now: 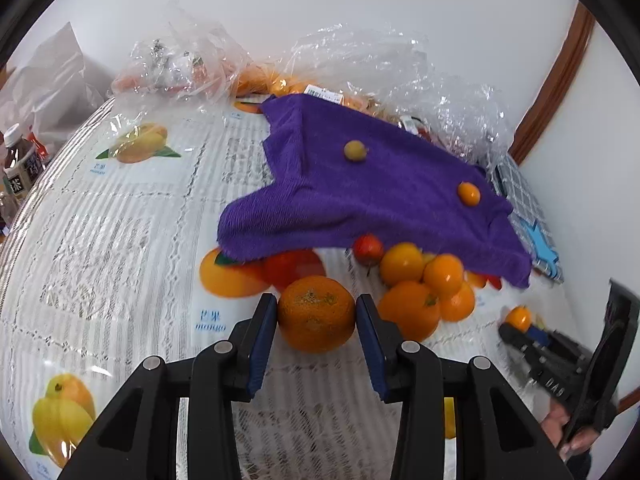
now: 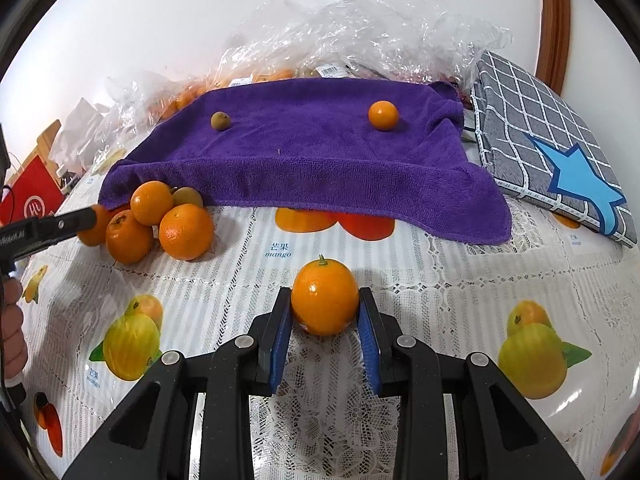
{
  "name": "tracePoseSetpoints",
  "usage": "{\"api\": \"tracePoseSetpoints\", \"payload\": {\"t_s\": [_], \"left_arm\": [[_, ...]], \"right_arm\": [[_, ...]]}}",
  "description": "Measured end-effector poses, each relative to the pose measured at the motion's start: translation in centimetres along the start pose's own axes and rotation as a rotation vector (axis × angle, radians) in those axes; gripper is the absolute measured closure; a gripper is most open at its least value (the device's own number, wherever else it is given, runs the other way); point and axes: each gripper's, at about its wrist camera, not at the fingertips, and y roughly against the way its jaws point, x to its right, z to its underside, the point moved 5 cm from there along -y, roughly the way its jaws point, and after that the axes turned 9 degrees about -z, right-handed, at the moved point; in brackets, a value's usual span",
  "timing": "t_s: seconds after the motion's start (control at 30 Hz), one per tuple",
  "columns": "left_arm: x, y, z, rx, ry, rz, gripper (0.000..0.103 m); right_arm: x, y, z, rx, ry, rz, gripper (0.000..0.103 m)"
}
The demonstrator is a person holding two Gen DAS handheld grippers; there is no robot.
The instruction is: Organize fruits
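A rough-skinned mandarin [image 1: 316,313] is sitting clamped between the blue pads of the left tool [image 1: 316,316], its stem scar facing up and toward the camera; it is round, so no long axis is showing. A smoother orange [image 2: 324,298] is being gripped by the right tool [image 2: 325,312], its green stem pointing straight up. Both fruits are sitting at the tool tips, just above the table [image 2: 460,280], which is wearing a lace cloth printed with mangoes under clear plastic. Beyond them a pile of oranges [image 2: 160,224] is lying at the edge of a purple towel [image 2: 320,160], and two small fruits, one greenish [image 2: 220,121] and one orange [image 2: 383,115], are resting well apart on the towel. Crumpled plastic bags [image 2: 360,20] are leaning against a white wall, with a checked cushion [image 2: 540,132] beside the towel.
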Motion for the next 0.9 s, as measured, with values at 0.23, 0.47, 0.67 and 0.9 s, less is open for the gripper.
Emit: {"api": "tracePoseSetpoints", "payload": {"t_s": [0.23, 0.47, 0.67, 0.9], "left_arm": [[0.7, 0.0, 0.7, 0.053, -0.051, -0.025, 0.063], [0.9, -0.9, 0.9, 0.024, -0.059, -0.039, 0.062], [1.0, -1.0, 1.0, 0.024, -0.069, -0.037, 0.061], [0.2, -0.9, 1.0, 0.029, 0.005, 0.037, 0.062]], "right_arm": [[-0.8, -0.1, 0.2, -0.013, 0.03, -0.03, 0.05], [-1.2, -0.3, 0.3, -0.026, 0.065, -0.008, 0.048], [-0.6, -0.1, 0.1, -0.017, 0.04, -0.016, 0.048], [0.7, -0.2, -0.4, 0.004, -0.031, 0.007, 0.048]]}}
